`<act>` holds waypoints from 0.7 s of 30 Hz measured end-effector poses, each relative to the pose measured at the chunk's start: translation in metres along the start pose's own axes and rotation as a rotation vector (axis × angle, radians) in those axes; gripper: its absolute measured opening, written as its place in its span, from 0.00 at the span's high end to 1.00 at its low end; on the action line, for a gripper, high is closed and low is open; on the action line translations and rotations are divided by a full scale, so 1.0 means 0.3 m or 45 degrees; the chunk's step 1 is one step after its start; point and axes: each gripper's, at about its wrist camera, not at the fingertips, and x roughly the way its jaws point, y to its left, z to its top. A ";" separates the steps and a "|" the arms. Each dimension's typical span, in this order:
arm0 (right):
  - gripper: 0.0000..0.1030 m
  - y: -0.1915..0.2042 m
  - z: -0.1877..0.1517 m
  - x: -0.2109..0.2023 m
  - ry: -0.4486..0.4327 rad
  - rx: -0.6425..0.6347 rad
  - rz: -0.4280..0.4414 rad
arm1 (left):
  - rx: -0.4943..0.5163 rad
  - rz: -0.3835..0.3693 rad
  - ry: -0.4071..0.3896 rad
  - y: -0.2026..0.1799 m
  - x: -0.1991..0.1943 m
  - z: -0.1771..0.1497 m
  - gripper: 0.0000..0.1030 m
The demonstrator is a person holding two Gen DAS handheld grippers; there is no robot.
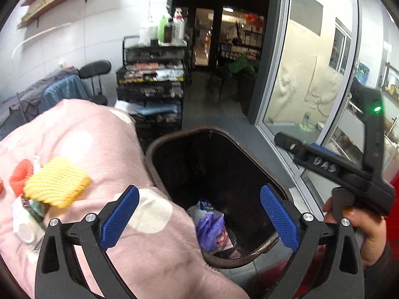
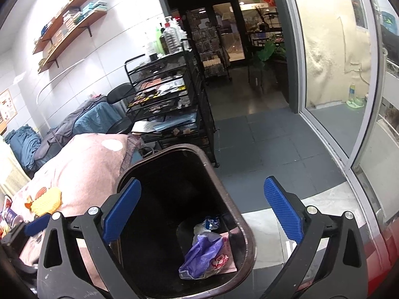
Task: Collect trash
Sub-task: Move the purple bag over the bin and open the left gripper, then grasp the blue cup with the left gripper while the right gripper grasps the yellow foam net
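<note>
A dark brown trash bin (image 1: 169,142) stands beside a pink blanket-covered surface (image 1: 104,144); it also shows in the right wrist view (image 2: 219,177). Inside lie a purple plastic bag (image 1: 212,226) (image 2: 202,254) and other wrappers. On the blanket sit a yellow foam net (image 1: 57,182) (image 2: 46,204), a red foam net (image 1: 21,177) and white wrappers (image 1: 25,226). My left gripper (image 1: 199,219) is open and empty over the bin's near rim. My right gripper (image 2: 203,211) is open and empty above the bin; its body shows in the left wrist view (image 1: 349,174).
A black wire cart (image 2: 169,99) with bottles stands behind the bin. A black stool (image 1: 96,74) and heaped clothes (image 1: 45,94) lie at left. A glass sliding door (image 2: 336,74) is at right. Grey tiled floor (image 2: 261,149) leads to a dark doorway.
</note>
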 end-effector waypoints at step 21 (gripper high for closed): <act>0.05 0.281 -0.101 -0.010 0.056 -0.190 0.302 | -0.200 0.071 -0.229 0.211 -0.290 -0.138 0.05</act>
